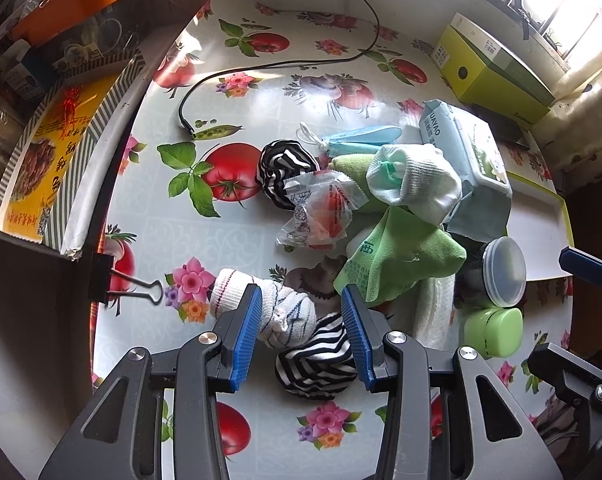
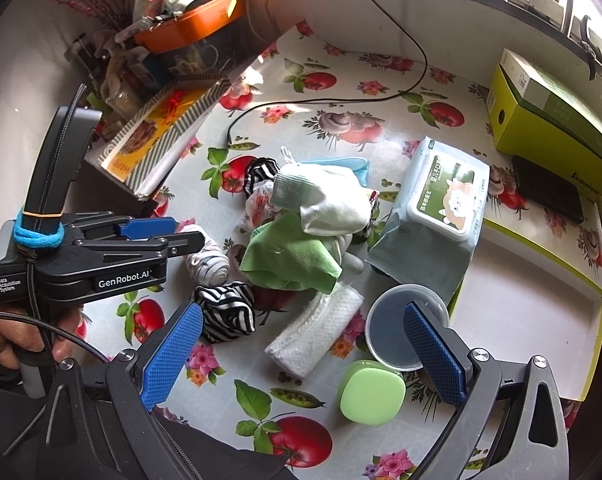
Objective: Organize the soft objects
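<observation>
Two grippers hang over a table (image 1: 261, 92) covered in a tomato-and-flower oilcloth, both with blue pads spread apart and nothing between them held. The left gripper (image 1: 301, 336) straddles two rolled socks: a white one with thin dark stripes (image 1: 279, 316) lies just inside its left pad, partly hidden behind it, and a black-and-white striped roll (image 1: 321, 360) sits between the pads, nearer the right one; whether either pad touches fabric cannot be told. Ahead of that gripper lies the main heap: a green cloth (image 1: 397, 256) draped over a folded white towel (image 1: 433, 312), a white sock bundle (image 1: 417, 184), a crinkled plastic wrapper (image 1: 321, 212), a second striped roll (image 1: 281, 168) and a pale blue pouch (image 1: 361, 138). A wet-wipes pack (image 1: 465, 148) leans at the heap's far right, beside a white tray with a yellow-green rim (image 1: 541, 216). The right gripper (image 2: 301, 360) is wide open, well above the white towel, with a round clear lid (image 2: 385, 332) behind its right pad and a green case (image 2: 371, 396) near the same pad. In the right wrist view a hand (image 2: 5, 336) grasps the left tool's handle.
</observation>
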A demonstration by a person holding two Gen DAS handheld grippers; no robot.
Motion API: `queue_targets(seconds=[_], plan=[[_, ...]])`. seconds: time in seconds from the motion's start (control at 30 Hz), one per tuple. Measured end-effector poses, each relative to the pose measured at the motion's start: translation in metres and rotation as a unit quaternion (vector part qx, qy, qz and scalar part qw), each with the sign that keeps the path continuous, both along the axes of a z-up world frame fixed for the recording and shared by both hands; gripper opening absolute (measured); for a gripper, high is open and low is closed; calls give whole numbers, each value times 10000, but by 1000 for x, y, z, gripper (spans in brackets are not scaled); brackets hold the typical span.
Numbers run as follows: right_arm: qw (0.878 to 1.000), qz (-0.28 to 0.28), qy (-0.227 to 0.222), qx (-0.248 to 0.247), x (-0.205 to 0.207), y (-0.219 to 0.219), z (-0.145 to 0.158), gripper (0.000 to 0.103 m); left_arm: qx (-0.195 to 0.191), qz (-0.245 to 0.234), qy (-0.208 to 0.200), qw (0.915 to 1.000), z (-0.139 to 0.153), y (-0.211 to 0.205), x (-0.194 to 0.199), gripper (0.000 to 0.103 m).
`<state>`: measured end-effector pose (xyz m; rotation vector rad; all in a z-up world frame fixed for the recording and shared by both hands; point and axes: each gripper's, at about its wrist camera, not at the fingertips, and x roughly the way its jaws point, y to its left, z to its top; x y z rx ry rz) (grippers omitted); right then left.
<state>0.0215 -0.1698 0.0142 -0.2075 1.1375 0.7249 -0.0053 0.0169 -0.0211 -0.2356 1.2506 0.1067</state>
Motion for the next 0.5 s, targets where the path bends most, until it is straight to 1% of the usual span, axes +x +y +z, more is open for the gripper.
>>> queue_targets(seconds=[0.5], plan=[[10000, 17, -25, -34, 14, 10, -1, 95, -88, 110, 66, 9999, -6, 7, 2, 43]])
